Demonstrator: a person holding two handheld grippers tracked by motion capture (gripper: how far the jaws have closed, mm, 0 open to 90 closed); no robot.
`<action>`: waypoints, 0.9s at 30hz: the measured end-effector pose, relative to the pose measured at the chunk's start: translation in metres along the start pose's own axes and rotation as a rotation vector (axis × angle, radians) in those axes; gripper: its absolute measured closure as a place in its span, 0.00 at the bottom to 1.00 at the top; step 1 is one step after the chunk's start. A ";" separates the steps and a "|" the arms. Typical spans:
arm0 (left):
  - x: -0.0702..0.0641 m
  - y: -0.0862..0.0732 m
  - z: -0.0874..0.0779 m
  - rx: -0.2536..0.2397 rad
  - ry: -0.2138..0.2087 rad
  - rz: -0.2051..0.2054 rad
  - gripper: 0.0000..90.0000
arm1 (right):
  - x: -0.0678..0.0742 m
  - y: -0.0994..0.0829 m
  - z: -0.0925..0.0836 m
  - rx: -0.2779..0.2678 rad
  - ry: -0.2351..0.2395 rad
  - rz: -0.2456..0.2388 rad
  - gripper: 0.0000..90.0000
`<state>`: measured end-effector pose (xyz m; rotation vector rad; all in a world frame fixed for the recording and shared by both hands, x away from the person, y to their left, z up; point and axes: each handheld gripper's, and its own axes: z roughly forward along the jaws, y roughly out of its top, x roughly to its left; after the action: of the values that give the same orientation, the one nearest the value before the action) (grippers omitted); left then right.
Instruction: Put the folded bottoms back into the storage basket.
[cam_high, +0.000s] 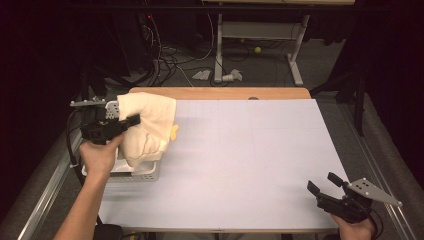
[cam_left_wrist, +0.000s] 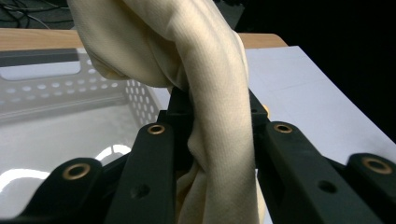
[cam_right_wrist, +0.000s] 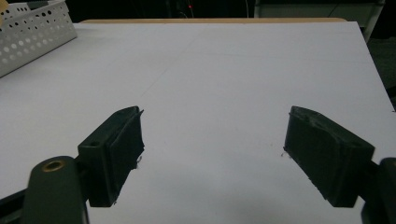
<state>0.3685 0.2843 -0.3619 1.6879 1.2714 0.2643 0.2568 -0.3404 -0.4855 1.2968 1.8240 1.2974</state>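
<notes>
1. The left gripper (cam_high: 131, 121) is closed tight on a cream cloth (cam_left_wrist: 205, 70), which hangs over the white perforated basket (cam_high: 145, 175) at the table's left edge.
2. The right gripper (cam_high: 325, 184) rests near the front right corner, its jaws wide apart and holding nothing.
3. I judge the step to be lifting the cloth out of the basket.
4. Next, the cloth must clear the basket wall, then move right.
5. The white table sheet (cam_high: 250, 160) there is bare, with much room.

Both black tools, left (cam_high: 134, 120) and right (cam_high: 324, 182), carry brass-ringed holes, grey 3-cornered plates and black cables.
</notes>
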 end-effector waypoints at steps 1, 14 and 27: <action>0.002 0.000 -0.001 -0.002 0.004 -0.003 0.79 | 0.000 0.000 0.000 0.000 0.001 0.000 0.22; 0.019 -0.004 -0.011 -0.019 0.060 -0.039 0.79 | 0.001 0.000 0.000 0.001 0.003 0.000 0.22; 0.030 -0.005 -0.011 -0.015 0.120 -0.049 0.79 | 0.000 0.000 0.000 0.001 0.004 0.001 0.22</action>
<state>0.3709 0.3153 -0.3708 1.6458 1.3934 0.3492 0.2565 -0.3400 -0.4853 1.2964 1.8271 1.3007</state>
